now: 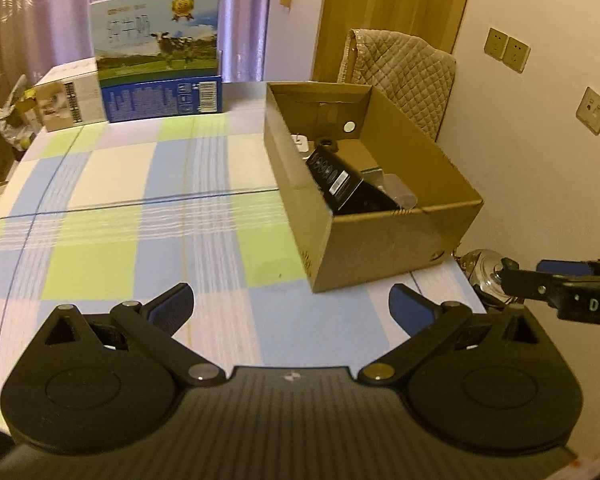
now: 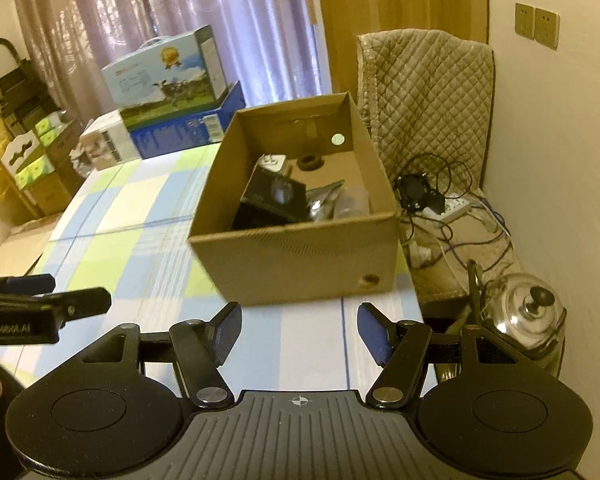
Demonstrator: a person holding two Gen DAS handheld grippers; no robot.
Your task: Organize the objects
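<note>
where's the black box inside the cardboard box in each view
Left wrist: black box right of centre, leaning against the cardboard box's left wall.
Right wrist: black box just above centre, in the left half of the cardboard box.
Shared landmark: the round hole in its far wall.

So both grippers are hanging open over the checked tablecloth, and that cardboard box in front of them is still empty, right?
Not quite: the cardboard box is not empty. The right wrist view shows a black box and other small items inside it. The rest holds: the left gripper and right gripper are both open over the checked tablecloth.
</note>
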